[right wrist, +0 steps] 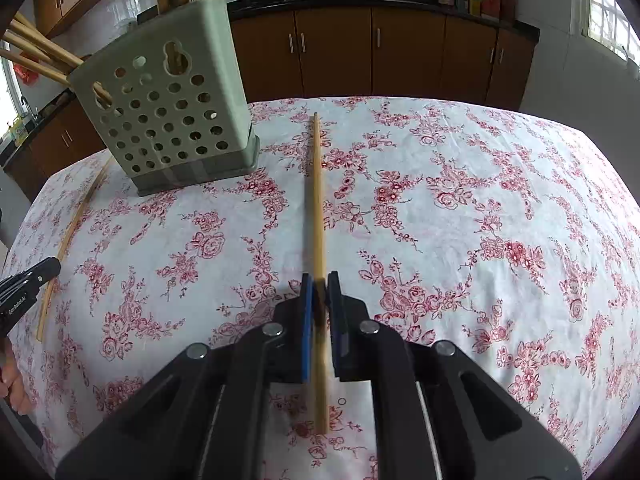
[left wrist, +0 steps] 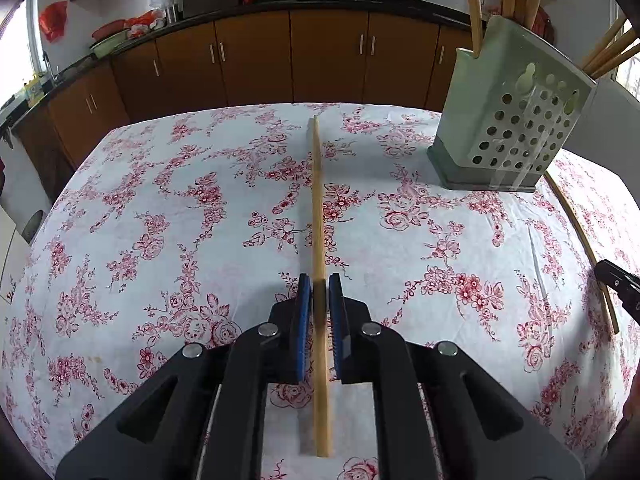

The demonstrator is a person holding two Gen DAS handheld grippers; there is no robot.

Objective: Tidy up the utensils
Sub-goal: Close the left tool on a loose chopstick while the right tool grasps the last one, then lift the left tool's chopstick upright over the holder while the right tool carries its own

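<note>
Tools — left tool point(left wrist: 320, 284) pinches chopstick point(left wrist: 318, 200) | right tool point(right wrist: 319, 282) pinches second chopstick point(right wrist: 317, 200)

Left gripper point(left wrist: 320, 280) and right gripper point(right wrist: 319, 278) fingers nearly closed.

Table point(left wrist: 160, 220) wearing white cloth printed with red flowers, cloth lying fairly flat with faint creases. Pale green perforated utensil holder point(left wrist: 508, 120) standing upright on dark base toward far side, between two chopsticks lying on cloth. One wooden chopstick point(left wrist: 319, 220) lying on cloth left of holder, pointing away toward far edge. Second wooden chopstick point(right wrist: 318, 208) lying right of holder, running same way. Both chopsticks lying well apart, neither touching holder.
</note>
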